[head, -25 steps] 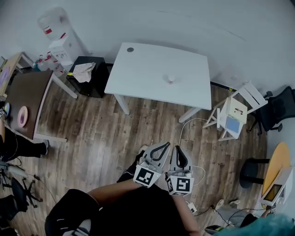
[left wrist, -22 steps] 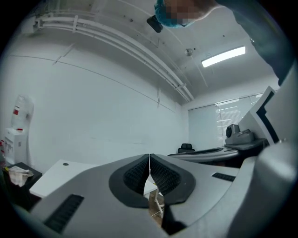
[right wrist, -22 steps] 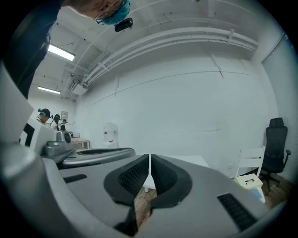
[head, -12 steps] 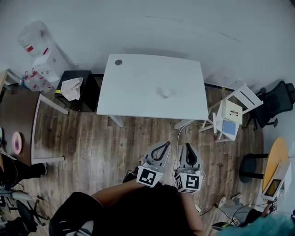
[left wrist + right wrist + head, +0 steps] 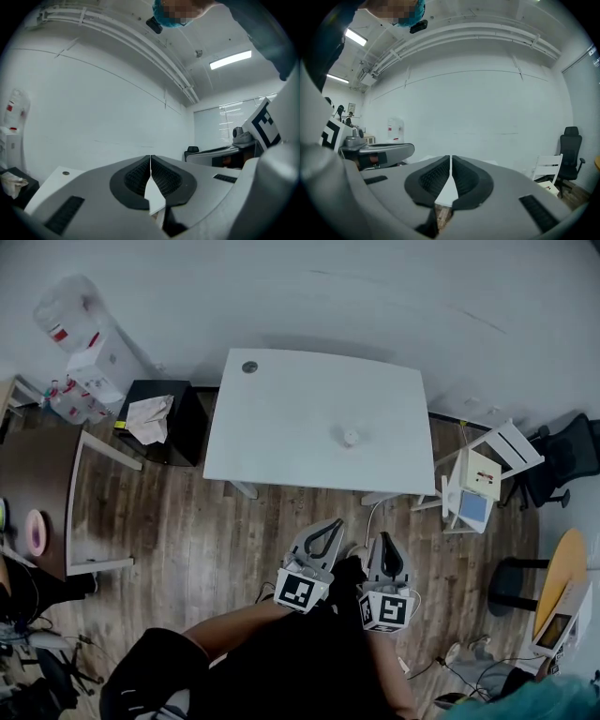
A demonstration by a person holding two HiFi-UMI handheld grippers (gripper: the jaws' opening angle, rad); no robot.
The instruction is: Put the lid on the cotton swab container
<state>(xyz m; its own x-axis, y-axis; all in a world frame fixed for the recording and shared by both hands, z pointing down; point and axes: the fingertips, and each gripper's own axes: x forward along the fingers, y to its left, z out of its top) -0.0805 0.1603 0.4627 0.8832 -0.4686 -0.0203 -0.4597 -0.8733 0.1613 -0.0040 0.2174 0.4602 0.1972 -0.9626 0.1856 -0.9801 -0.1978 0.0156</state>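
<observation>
Judging by distance, nothing is done yet: the left hand-held gripper (image 5: 329, 525) and right hand-held gripper (image 5: 389, 540) are pressed together, empty, well apart from the small container (image 5: 350, 437) on the bench (image 5: 281, 418).

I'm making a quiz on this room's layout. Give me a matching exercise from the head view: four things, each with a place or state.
Things:
1. container
2. office chair
3. water dispenser
4. left gripper

Places or states:
A. far left, by the wall
B. shut, over the wood floor
C. on the white table
D. far right edge

Pairs: 1-C, 2-D, 3-A, 4-B
</observation>
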